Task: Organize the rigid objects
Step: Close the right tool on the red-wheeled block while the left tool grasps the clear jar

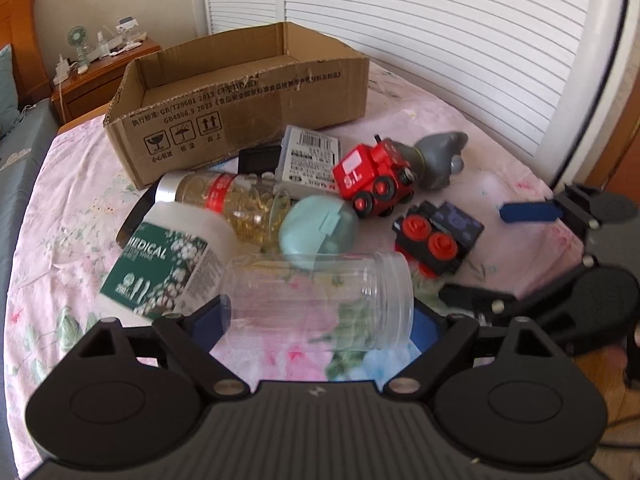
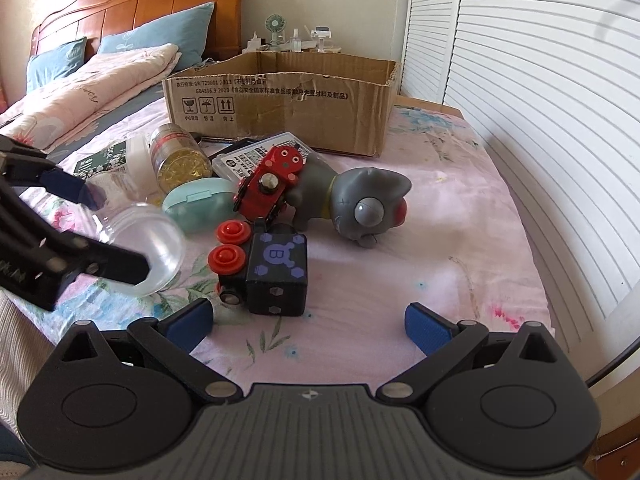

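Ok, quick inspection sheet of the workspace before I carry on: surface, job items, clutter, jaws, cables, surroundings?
Surface: floral bedsheet, flat.
Job's things: cardboard box, open, nothing visible inside; clear empty jar on its side; capsule bottle and white swab tub lying down; mint case; barcode box; red toy train; black toy block car tipped over; grey toy cat.
Clutter: items piled touching one another in front of the box.
Grippers: left gripper jaws straddle the clear jar, contact unclear; right gripper jaws open, empty.
Cables: nothing seen on the bed.
Surroundings: louvred doors, headboard, nightstand with a small fan.
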Demonstrator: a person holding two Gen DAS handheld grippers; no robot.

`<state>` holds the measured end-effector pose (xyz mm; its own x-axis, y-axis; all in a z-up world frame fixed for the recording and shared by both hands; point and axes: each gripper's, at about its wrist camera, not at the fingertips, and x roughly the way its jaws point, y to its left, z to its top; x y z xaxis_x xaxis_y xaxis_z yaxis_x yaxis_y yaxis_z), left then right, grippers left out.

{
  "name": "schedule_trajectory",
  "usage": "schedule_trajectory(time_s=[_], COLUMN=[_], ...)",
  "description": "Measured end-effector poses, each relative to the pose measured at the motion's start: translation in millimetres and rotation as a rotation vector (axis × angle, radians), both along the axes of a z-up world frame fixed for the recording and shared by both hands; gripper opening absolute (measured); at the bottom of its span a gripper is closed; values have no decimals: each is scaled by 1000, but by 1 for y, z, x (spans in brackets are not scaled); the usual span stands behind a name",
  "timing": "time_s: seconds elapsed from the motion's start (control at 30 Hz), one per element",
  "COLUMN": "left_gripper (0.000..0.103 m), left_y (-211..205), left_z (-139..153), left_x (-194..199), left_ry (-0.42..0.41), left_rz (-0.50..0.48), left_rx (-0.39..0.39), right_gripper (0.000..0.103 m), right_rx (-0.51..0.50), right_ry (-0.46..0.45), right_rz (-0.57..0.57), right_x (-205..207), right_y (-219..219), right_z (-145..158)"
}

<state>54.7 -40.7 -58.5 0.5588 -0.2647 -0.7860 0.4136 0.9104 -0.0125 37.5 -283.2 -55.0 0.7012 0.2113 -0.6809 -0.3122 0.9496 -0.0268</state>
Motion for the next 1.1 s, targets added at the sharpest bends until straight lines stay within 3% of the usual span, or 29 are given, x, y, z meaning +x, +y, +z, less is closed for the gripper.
schedule_trajectory(time_s=[0.23,0.43,0.5,0.57,1.0,1.03,1.1], left_gripper=[90,90,90,90,90,90,90], left_y=[15,16,16,16,12,12,13], left_z=[-3,-4,-5,-5,-6,-6,-6], left_x=[-12,-13,-12,-12,-6,-6,-6], left_ry=[13,3,2,-1,-9,-10,-12], left_rz=[-10,-13,-14,-16,-5,-7,-7], left_rx=[14,10,9,10,7,9,8], right_gripper=[99,73,60,55,62,67,100], right_rx=[-23,-35,-29,-22,-16,-23,-38], right_ry=[-22,-29,-22,-19,-17,-19,-13], right_rz=[63,72,67,66,66,66,47], right_x=[8,16,16,14,14,14,14], right_y=[18,27,28,29,31,32,32], right_z=[1,7,8,9,8,8,7])
